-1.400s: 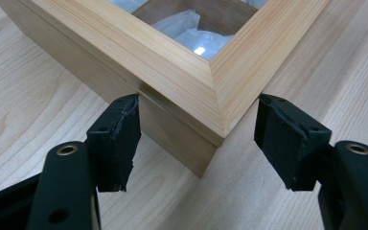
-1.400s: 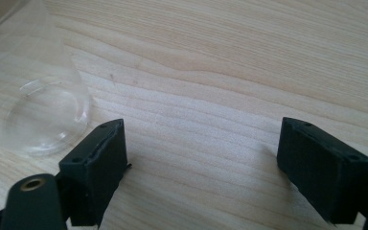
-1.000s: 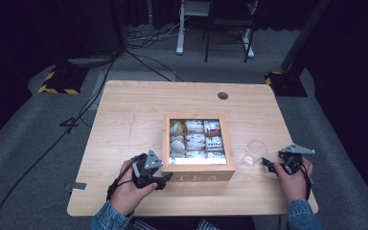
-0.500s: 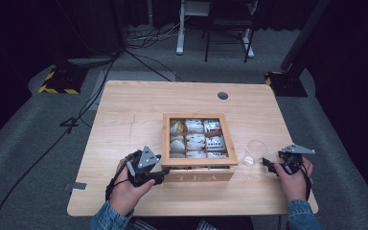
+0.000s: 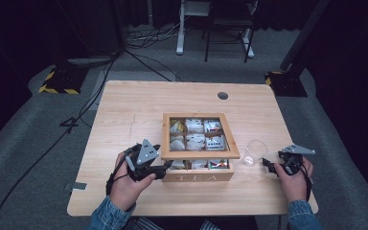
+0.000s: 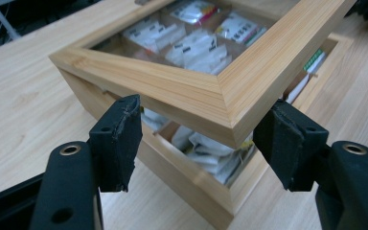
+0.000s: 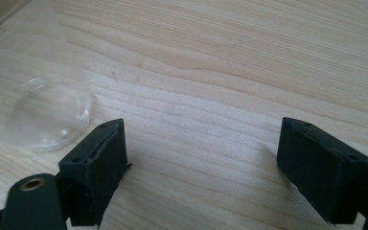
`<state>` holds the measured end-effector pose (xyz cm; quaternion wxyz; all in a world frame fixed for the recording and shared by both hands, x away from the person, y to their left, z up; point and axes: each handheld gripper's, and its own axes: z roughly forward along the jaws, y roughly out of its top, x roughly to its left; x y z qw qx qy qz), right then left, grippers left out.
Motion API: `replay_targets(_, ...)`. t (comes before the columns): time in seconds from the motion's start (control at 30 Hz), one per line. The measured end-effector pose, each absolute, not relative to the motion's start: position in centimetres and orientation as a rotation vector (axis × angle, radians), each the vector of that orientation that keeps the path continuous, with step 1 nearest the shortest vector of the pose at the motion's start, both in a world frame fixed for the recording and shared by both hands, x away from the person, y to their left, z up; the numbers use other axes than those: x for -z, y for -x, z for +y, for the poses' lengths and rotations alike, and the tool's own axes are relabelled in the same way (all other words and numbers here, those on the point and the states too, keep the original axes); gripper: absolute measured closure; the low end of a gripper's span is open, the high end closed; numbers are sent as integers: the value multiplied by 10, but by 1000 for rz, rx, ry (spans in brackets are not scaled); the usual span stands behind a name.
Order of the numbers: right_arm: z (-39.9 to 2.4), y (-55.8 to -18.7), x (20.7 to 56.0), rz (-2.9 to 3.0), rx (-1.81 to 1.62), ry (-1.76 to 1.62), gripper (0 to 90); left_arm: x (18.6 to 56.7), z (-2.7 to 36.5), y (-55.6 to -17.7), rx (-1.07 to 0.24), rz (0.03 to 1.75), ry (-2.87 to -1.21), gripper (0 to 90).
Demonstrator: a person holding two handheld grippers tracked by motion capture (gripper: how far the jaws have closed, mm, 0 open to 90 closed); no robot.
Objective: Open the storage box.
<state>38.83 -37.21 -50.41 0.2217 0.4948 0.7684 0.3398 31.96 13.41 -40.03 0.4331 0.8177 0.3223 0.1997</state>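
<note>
My left gripper has just been opening, its jaws wide around the lid corner, not squeezing. The tea box by the tabletop's front edge is half open; lifting remains

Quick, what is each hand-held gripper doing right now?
Left hand-held gripper: open, jaws just widened, lid corner between them.
Right hand-held gripper: open, holding nothing.

Dark room, bg nearly black. Grey carpet floor w/ black cables trailing across. Light wood table, round cable hole near far edge. Behind it a white desk frame. Yellow-black striped bases at far L & R.
</note>
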Motion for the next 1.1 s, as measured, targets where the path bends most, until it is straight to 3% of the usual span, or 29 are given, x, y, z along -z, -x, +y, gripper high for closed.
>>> replay_targets(0.8,-373,-389,504,2132,-947,-1365,184,360,133,-347,-555,787,-1969,345)
replay_targets(1.1,-382,-378,490,2082,-925,-1440,388,355,137,-356,-554,780,-1929,346)
